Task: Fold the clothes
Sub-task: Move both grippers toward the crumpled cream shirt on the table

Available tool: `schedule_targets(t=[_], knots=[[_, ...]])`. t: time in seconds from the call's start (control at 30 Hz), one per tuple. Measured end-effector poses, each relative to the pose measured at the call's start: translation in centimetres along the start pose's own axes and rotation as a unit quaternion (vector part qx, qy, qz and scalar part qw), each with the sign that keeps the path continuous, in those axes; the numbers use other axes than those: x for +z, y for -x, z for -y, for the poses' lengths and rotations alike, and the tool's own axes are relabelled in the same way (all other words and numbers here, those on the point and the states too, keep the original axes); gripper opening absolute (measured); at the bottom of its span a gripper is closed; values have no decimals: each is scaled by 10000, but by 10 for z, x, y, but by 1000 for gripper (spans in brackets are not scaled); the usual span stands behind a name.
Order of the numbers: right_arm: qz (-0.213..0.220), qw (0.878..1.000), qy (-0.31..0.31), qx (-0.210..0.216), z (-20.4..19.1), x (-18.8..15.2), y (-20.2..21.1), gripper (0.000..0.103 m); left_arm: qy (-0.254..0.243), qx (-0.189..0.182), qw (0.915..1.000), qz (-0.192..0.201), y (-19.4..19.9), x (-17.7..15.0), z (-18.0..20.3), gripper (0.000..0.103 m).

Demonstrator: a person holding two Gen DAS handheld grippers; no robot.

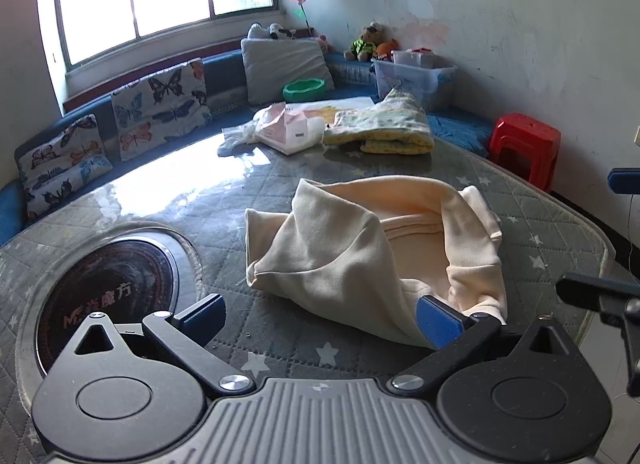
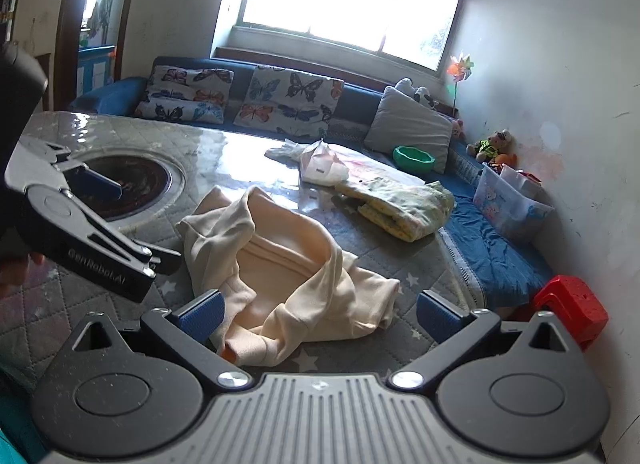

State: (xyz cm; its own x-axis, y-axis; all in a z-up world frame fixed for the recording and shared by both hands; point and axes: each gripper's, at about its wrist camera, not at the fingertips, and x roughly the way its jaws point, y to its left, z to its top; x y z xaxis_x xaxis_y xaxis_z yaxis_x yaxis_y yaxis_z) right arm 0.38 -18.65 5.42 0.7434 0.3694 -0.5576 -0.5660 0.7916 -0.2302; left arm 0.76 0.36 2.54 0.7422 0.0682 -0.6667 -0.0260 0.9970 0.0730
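A crumpled cream garment (image 1: pixel 352 252) (image 2: pixel 288 260) lies on the grey star-quilted table (image 1: pixel 280 348) (image 2: pixel 424 264). My left gripper (image 1: pixel 320 318) stands open just in front of it. Its right blue pad (image 1: pixel 438 322) overlaps the garment's near hem and its left pad is over bare table. From the right wrist view the left gripper (image 2: pixel 132 219) hangs open at the garment's left side. My right gripper (image 2: pixel 318 316) is open too, with the cloth's near folds lying between its fingers. In the left wrist view it (image 1: pixel 604 234) shows at the right edge, beyond the table rim.
A round dark cooktop (image 1: pixel 108 296) (image 2: pixel 132 183) is set into the table on the left. A folded yellow patterned blanket (image 1: pixel 380 127) (image 2: pixel 400 203) and a pink-white bag (image 1: pixel 280 127) lie at the far side. A blue sofa (image 2: pixel 492 248) with butterfly cushions and a red stool (image 1: pixel 524 147) (image 2: pixel 568 304) stand beyond.
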Motion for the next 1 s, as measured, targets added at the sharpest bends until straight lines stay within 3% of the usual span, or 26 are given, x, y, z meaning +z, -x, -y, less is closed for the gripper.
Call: schedule_targets(t=[0.37, 1.0], knots=[[-169, 9995, -191, 208, -2, -3, -30, 103, 70, -10, 9995, -322, -28, 5, -5, 103], [-449, 9965, -427, 557, -17, -13, -58, 103, -12, 138, 9984, -556, -48, 5, -6, 103]])
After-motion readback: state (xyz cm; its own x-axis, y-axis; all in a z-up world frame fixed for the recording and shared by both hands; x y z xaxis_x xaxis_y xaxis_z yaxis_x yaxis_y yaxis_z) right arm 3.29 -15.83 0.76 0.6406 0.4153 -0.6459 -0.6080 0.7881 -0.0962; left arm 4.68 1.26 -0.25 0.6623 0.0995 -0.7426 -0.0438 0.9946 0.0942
